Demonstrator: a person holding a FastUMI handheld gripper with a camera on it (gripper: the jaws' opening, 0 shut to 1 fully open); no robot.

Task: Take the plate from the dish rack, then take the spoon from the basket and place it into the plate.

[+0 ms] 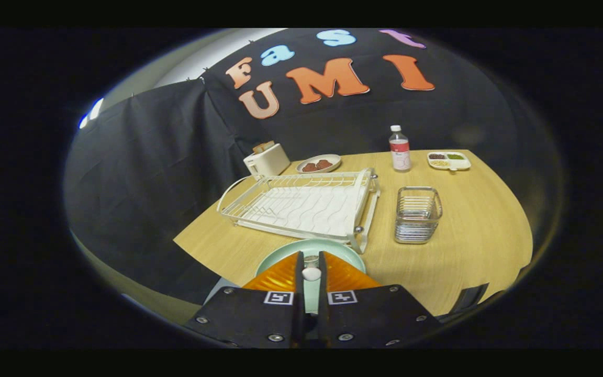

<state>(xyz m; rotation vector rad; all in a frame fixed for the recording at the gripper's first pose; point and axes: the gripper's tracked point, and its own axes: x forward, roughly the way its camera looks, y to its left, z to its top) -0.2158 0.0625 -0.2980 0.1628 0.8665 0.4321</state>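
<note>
A pale green plate [344, 252] lies flat on the wooden table [469, 241], just in front of the white dish rack [301, 207], whose slots hold nothing. My gripper [311, 255] hangs over the near part of the plate with its fingers drawn close together. Between them sits a small spoon [311, 272]: its whitish end shows in the narrow gap, and a bit of metal shows further toward the tips. To the right of the rack stands the wire basket [417, 215], with nothing sticking out of it.
At the back of the table are a white toaster [266, 159], a dish of brown food [318, 163], a clear bottle [400, 149] and a divided snack tray [448, 159]. Bare table lies right of the plate and around the basket.
</note>
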